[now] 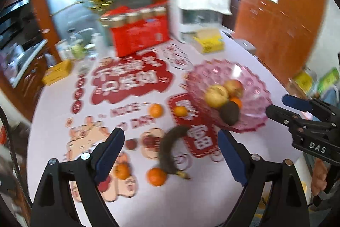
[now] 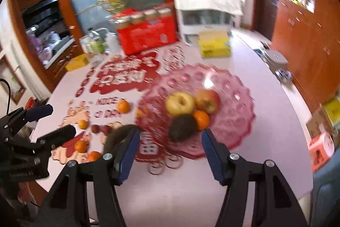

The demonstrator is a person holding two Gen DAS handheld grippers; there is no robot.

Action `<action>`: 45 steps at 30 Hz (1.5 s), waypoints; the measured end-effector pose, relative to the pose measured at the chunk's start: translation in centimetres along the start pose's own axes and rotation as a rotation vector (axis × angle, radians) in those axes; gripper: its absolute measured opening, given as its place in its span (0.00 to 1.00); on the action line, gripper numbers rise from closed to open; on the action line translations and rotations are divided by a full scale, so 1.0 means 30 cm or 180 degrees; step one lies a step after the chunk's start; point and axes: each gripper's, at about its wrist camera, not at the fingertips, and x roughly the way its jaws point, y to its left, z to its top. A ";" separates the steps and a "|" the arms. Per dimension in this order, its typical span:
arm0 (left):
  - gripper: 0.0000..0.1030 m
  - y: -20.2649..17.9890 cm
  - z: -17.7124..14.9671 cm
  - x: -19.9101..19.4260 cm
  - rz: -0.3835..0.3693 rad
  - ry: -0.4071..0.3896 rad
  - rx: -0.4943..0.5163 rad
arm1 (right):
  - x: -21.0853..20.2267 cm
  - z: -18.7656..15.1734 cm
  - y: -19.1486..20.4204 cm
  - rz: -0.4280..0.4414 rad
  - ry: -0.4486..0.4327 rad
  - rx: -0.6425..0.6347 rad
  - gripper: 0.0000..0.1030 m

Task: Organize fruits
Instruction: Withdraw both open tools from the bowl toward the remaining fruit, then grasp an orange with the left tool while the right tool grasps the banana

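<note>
While both feeds are motion-blurred, I see left gripper (image 1: 171, 149) and right gripper (image 2: 170, 150) spread wide, holding nothing. Only the left view shows the whole dark banana (image 1: 170, 150), lying on the table (image 1: 244, 52) between loose oranges (image 1: 156, 176). Beyond, the pink bowl (image 2: 238, 103) holds two apples (image 2: 180, 103), one orange and an avocado (image 2: 182, 127).

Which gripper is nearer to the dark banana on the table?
Left. The banana lies between the open fingers of the left gripper. The right gripper hovers before the pink bowl, banana at its left finger.
</note>
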 end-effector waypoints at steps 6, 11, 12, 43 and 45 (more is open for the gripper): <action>0.89 0.180 -0.034 -0.076 0.0331 -0.0085 -0.0309 | 0.019 0.036 0.114 0.0212 -0.0048 -0.0220 0.64; 0.89 0.286 -0.105 -0.034 0.0481 0.0090 -0.0502 | 0.095 0.034 0.189 0.0363 0.0128 -0.0313 0.64; 0.89 0.308 -0.128 -0.010 0.0499 0.0168 -0.0547 | 0.109 0.030 0.201 0.0378 0.0163 -0.0322 0.64; 0.46 0.468 -0.345 0.615 -0.0364 0.1343 -0.0774 | 0.750 -0.105 0.422 0.0266 0.1604 0.0206 0.54; 0.38 0.464 -0.344 0.619 -0.0427 0.1352 -0.0787 | 0.771 -0.114 0.423 0.0283 0.1669 0.0232 0.41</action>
